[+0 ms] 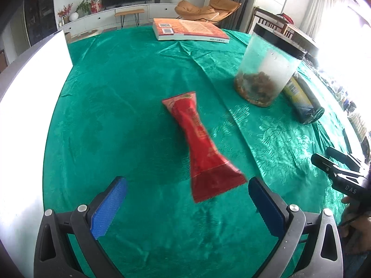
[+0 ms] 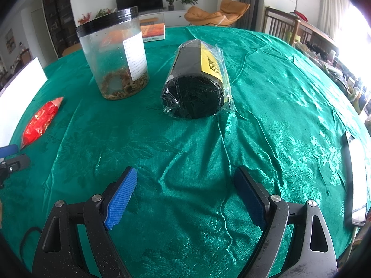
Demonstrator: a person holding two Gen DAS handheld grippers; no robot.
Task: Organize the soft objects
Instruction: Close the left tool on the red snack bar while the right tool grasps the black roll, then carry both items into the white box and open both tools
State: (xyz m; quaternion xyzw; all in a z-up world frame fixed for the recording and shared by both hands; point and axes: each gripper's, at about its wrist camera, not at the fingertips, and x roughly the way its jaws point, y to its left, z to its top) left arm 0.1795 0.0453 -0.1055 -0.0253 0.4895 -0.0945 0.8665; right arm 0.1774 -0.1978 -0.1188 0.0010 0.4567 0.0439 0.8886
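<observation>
Lying on the green cloth (image 1: 129,97) of the bench, the red packet (image 1: 204,148) is sitting just ahead of the left gripper (image 1: 185,199), whose jaws are gaping wide and holding nothing; the packet's flat near seal is reaching between the 2 blue pads. The packet is looking light, crinkly and pinched at the waist, so that narrow middle is probably offering the surest hold. The right gripper (image 2: 183,197) is likewise hanging wide open and empty, facing the black roll (image 2: 197,85) in loose clear wrap, likely soft and slippery. A jar (image 2: 116,55) is standing beside the roll, and a book (image 1: 189,31) is lying farther off. The cloth is wrinkling; a living room is showing beyond.
</observation>
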